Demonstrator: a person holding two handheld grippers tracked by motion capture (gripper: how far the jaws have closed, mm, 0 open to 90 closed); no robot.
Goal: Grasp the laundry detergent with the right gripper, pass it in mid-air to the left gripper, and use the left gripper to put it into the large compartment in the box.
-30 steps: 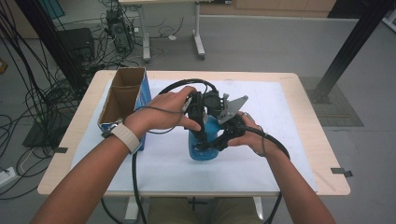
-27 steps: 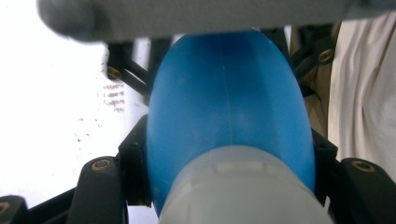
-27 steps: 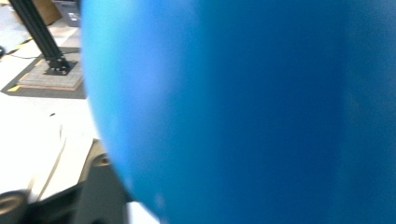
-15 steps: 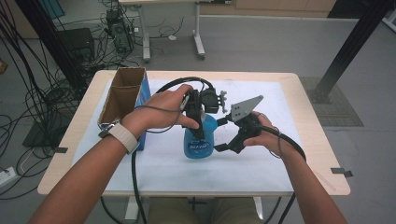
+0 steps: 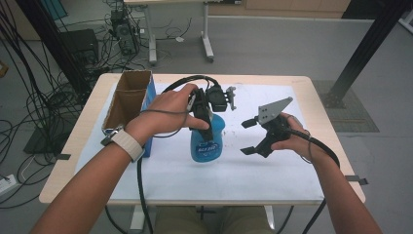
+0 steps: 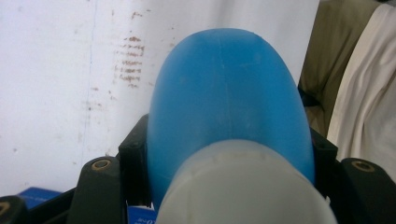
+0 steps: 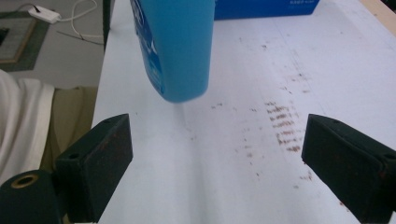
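So the setup is a light wooden table (image 5: 319, 122) with a big white sheet (image 5: 253, 170) spread over most of the top. The sheet isn't clean: brownish smudges and little streaky marks (image 7: 282, 123) can be seen scattered across it in the right gripper view, and more of the same specks show in the left gripper view. A tall open cardboard box (image 5: 127, 100) with a blue side is stood at the left end of the table, just beside the left forearm.

The blue bottle (image 5: 207, 139) is held over the middle of the sheet, roughly upright. In the right gripper view its bottom edge looks lifted just clear of the sheet, with a soft shadow under it. The left gripper (image 5: 204, 114) is clamped on the bottle's upper part; in the left gripper view the blue shoulder and pale cap (image 6: 243, 186) are seen squeezed between the black jaws. The right gripper (image 5: 249, 137) is held off to the bottle's right, not touching it, with its jaws spread wide apart and nothing between them but stained sheet.

Around the table the room is a grey floor (image 5: 272, 39). A tangle of black cables (image 5: 44, 92) is draped along the left side, some equipment and another desk's legs (image 5: 207, 46) are seen at the back, and a dark slanted post (image 5: 363, 53) is planted on a mat at the right.
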